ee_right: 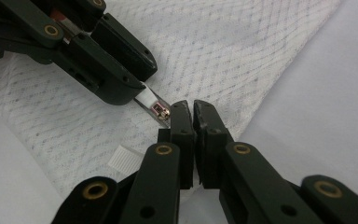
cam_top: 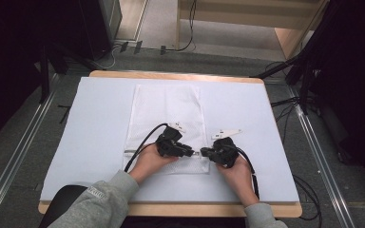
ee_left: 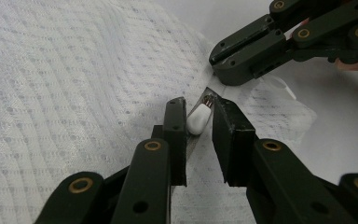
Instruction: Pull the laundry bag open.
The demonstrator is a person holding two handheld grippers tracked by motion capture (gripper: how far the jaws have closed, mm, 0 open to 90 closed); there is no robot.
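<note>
High view: a white mesh bag [cam_top: 167, 124] lies flat on the pale table [cam_top: 247, 118], its zipper end toward the person. The left gripper [ee_left: 199, 122] has its jaws around the white zipper pull [ee_left: 199, 118], pads barely clear of it. The right gripper [ee_right: 189, 116] is clenched on the bag's corner beside the zipper. No writing can be read on the bag or its small tab [ee_right: 122, 158].
</note>
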